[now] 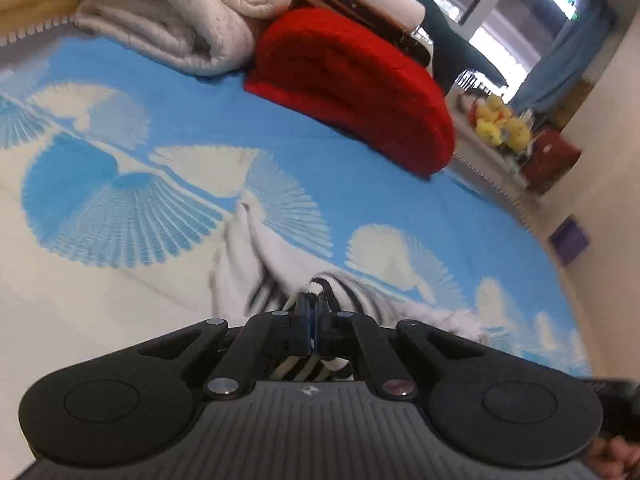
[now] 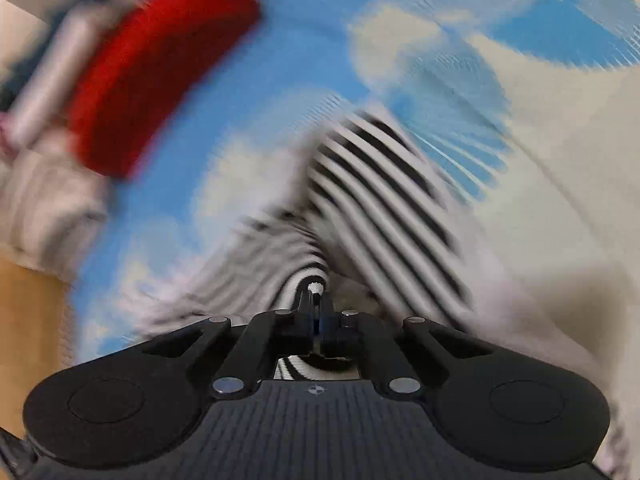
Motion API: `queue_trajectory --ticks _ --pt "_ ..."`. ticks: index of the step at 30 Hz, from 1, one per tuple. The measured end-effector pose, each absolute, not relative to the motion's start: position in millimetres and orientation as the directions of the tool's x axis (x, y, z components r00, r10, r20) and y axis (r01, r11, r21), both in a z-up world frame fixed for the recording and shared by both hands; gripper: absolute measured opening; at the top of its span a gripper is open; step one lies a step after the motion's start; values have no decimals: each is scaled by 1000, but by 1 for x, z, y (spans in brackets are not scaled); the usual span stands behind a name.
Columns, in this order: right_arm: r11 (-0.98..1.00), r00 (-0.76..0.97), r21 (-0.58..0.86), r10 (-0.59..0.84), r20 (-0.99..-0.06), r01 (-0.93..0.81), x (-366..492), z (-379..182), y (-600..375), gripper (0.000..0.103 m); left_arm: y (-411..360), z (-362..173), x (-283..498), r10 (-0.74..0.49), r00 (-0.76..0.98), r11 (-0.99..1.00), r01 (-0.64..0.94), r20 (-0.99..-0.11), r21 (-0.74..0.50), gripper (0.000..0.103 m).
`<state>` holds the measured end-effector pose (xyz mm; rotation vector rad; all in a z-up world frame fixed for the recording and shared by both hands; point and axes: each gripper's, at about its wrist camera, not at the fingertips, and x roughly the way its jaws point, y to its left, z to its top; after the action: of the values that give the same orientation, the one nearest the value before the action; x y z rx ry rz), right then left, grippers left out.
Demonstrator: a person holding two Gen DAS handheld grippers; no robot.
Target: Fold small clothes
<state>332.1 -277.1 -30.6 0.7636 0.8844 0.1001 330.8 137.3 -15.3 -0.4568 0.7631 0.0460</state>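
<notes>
A small black-and-white striped garment lies bunched on the blue and cream bed sheet. My left gripper is shut on a striped edge of it, and the white part of the cloth trails away ahead. In the right wrist view the same striped garment hangs stretched and blurred by motion. My right gripper is shut on another striped edge with a white bit of cloth poking out at the tips.
A folded red blanket and a rolled cream quilt lie at the far side of the bed. The red blanket also shows blurred at the upper left. A shelf with yellow soft toys stands past the bed edge.
</notes>
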Motion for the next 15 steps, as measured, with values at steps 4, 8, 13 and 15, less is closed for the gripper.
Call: queue_trajectory --ticks 4,8,13,15 --pt "772 518 520 295 -803 366 336 -58 -278 1 147 -74 343 -131 452 864 -384 -882 -325 2" --pt "793 413 416 231 -881 445 337 -78 -277 6 138 -62 346 -93 484 902 -329 -870 -279 11" --pt "909 647 342 114 -754 239 334 -21 -254 16 121 -29 345 -112 648 942 -173 -753 -288 25" --pt "911 678 383 186 -711 151 333 -16 -247 16 115 -41 352 -170 622 936 -140 -764 -322 25"
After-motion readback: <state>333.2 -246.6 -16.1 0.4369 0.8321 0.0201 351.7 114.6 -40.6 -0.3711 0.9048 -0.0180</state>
